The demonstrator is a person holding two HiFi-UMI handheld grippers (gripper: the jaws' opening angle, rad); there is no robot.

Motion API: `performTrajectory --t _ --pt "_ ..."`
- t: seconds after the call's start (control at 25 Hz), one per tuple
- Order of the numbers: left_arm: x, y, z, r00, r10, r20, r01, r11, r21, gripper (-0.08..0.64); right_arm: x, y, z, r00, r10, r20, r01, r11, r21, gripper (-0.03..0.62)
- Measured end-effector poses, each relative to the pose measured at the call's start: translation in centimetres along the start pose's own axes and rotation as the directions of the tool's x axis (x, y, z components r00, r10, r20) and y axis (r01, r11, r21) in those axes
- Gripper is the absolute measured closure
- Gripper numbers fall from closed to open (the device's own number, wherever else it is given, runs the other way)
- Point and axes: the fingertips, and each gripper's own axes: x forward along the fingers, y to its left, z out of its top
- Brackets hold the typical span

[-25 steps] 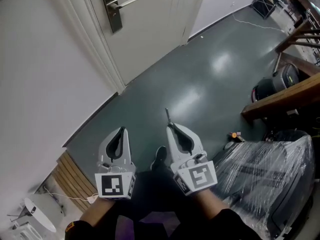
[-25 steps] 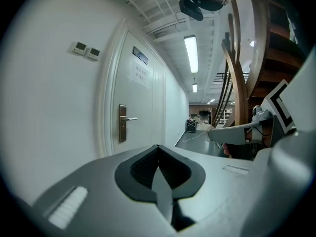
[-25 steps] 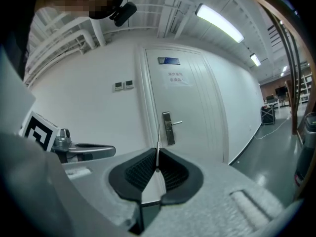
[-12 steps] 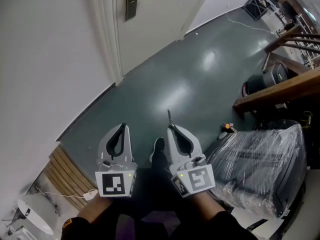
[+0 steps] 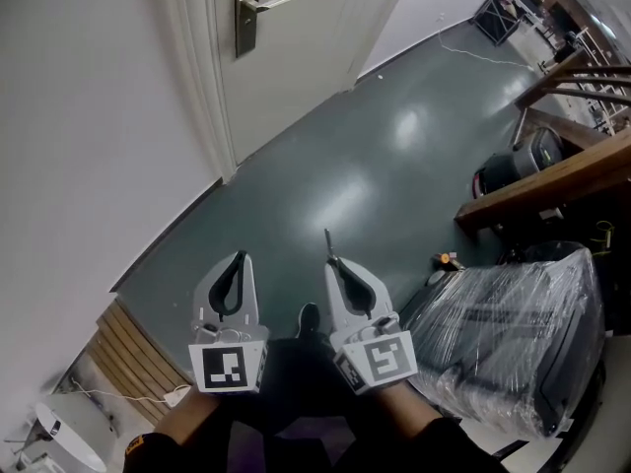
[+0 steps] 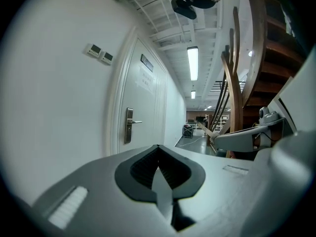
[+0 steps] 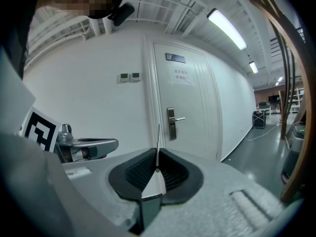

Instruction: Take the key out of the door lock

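The key (image 5: pixel 329 244) is still pinched by the right gripper (image 5: pixel 337 262), out of the lock (image 5: pixel 246 10); the left gripper (image 5: pixel 240 257) is pressed together, empty.

White door (image 5: pixel 296 67); dark green floor (image 5: pixel 375 166)

One key (image 5: pixel 328 243), one door (image 5: pixel 296 57), two grippers (image 5: pixel 237 256) (image 5: pixel 335 261).

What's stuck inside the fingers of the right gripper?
A thin metal key, pinched between the right gripper's shut fingers. Its blade pokes out past the tips. The end inside the grip is covered, so its shape cannot be seen.
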Motion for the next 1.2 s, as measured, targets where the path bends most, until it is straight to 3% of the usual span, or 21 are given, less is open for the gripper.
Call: performTrajectory --t 0.44,1.2 --pt "2.0 -1.9 0.7 1.0 0.019 -0.007 -0.019 0.999 0.036 0.541 0.2 -3.5 0.1 1.0 -0.002 -0.009 0.002 1.0 0.014 0.576" --pt "0.5 -2.7 0.4 1.0 -0.001 0.01 0.0 1.0 0.021 0.541 -1.6 -2.5 -0.1 1.0 -0.017 -0.006 0.017 1.0 -0.004 0.577"
